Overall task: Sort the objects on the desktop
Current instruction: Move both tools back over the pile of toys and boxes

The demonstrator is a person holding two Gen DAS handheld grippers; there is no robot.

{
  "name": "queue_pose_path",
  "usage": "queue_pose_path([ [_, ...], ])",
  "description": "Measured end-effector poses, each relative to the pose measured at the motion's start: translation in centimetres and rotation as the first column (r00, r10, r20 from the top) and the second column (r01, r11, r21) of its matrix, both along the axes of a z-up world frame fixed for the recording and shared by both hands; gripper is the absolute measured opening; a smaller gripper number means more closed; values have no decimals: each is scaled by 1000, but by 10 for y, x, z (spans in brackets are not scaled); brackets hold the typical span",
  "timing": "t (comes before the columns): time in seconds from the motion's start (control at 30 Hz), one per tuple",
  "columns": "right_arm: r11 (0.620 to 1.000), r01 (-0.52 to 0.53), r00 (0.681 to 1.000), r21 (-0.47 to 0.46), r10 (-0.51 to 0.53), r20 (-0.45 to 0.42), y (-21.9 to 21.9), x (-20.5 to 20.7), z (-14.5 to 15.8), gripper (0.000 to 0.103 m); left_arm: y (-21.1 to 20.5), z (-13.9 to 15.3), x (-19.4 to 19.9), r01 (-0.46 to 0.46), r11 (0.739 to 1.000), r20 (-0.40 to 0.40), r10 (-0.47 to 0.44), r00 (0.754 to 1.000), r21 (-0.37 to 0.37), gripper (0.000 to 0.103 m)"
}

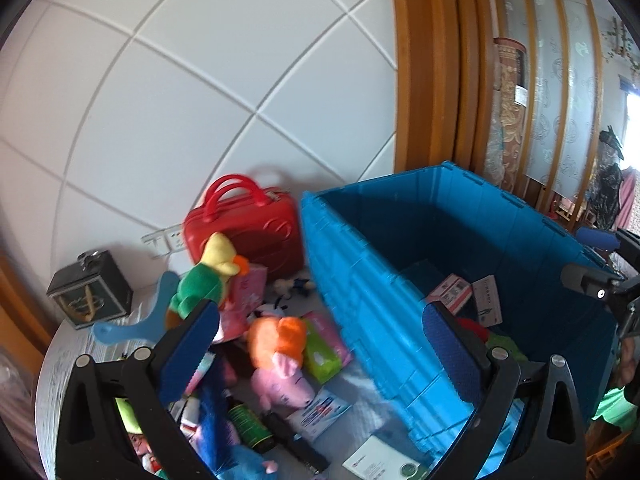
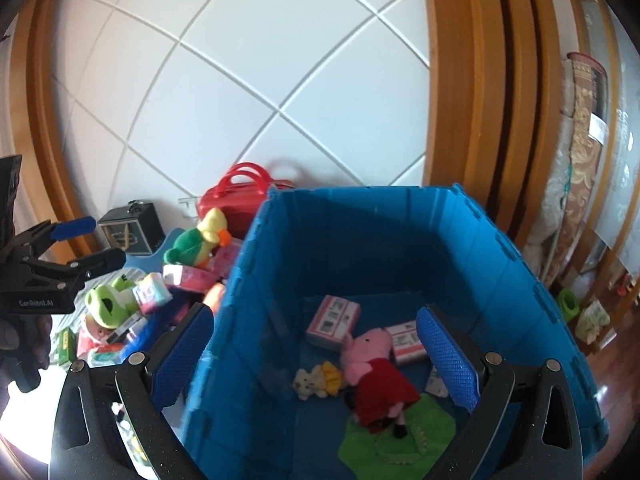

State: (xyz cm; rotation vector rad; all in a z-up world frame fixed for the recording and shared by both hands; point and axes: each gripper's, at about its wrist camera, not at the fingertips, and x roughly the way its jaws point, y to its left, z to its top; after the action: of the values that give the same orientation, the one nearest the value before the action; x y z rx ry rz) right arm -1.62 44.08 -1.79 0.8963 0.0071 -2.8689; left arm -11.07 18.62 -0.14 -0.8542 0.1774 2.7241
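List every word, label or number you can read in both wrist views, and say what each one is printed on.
"GenRobot.AI": white print on the black body of the left gripper, seen in the right wrist view.
Small cartons in the blue crate: barcodes and print, too blurred to read.
White card on the table: logo and text too small to read.
Dark bottle: green label, unreadable.
Tissue packs, black box: nothing legible.

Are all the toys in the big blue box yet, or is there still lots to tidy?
Some are in: the blue plastic crate already holds a pink pig plush in a red dress, a small cream teddy and cardboard boxes. Nothing is in hand; the left gripper and right gripper are both open and empty. Lots remains on the table: the green parrot plush, green frog plush and more.
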Motion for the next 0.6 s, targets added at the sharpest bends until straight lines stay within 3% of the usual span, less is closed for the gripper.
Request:
queue_pose_path([
  [0.33,996,-83,996,17,83,14,-97,6,1,103,-115,-22,30,-122,992,52,122,991,-1,103],
  [0.6,986,-166,985,24,164,61,-168,8,-19,103,-198,-57,55,-223,974,121,226,967,-36,103],
])
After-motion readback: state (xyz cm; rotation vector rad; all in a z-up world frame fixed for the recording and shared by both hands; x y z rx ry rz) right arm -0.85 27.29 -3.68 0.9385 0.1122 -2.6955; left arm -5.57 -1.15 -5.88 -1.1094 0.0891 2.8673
